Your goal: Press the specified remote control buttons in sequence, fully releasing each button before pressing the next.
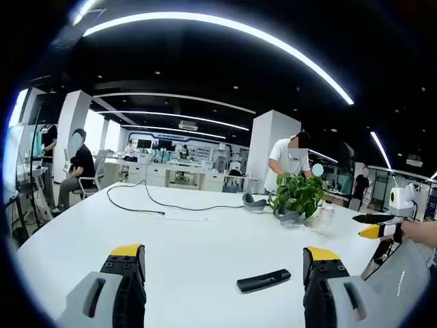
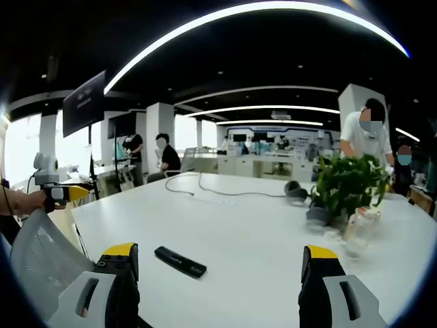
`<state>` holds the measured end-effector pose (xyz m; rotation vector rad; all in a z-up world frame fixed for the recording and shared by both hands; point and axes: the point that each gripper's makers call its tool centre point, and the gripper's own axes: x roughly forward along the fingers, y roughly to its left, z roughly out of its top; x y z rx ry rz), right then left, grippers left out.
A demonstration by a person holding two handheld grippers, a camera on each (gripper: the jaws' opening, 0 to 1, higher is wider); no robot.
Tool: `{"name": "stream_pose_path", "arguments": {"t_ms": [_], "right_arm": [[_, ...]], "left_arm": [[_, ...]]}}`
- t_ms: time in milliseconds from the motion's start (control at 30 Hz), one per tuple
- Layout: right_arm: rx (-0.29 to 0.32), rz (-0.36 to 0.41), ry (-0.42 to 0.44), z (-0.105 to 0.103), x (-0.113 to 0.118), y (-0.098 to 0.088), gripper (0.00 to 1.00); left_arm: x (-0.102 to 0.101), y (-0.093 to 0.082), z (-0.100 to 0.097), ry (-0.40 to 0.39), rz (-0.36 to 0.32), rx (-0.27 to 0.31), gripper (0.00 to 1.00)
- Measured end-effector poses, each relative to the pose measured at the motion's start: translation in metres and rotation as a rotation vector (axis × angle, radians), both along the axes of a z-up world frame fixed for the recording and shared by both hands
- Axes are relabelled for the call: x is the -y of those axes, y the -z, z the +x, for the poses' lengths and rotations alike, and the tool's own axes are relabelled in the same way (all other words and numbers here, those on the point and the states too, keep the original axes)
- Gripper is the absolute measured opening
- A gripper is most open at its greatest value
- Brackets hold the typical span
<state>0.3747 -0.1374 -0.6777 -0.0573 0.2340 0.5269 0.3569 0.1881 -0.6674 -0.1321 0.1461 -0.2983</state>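
A black remote control (image 1: 263, 280) lies flat on the white table (image 1: 171, 239), near its front edge. In the left gripper view it sits low and right of centre, ahead of my left gripper (image 1: 224, 263), whose jaws stand wide apart with nothing between them. My right gripper (image 1: 379, 225) shows at the right, held by a hand. In the right gripper view the remote control (image 2: 179, 262) lies low and left, ahead of my open right gripper (image 2: 220, 260). My left gripper (image 2: 65, 193) hangs at the far left in a hand, off the table's edge. Neither gripper touches the remote.
A potted green plant (image 2: 348, 181) stands on the far side of the table (image 2: 259, 232) with a clear jar (image 2: 358, 232) beside it, grey headphones (image 2: 295, 191) and a black cable (image 2: 205, 188). A mesh chair back (image 2: 41, 253) rises at the near edge. People stand and sit behind.
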Motion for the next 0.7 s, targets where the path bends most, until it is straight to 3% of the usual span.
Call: {"name": "stream_pose_path", "arguments": {"t_ms": [333,700], "right_arm": [[-0.028,-0.033,-0.037,-0.002,-0.0076,0.0069,0.99],[-0.039,-0.033,-0.008,-0.0008,-0.0025,0.0086,0.99]], "left_arm": [[-0.0012,-0.0016,0.0006,-0.003,-0.008,0.004,1.0],[-0.0025,-0.0031,0.0001,-0.006,-0.028,0.01,1.0]]}}
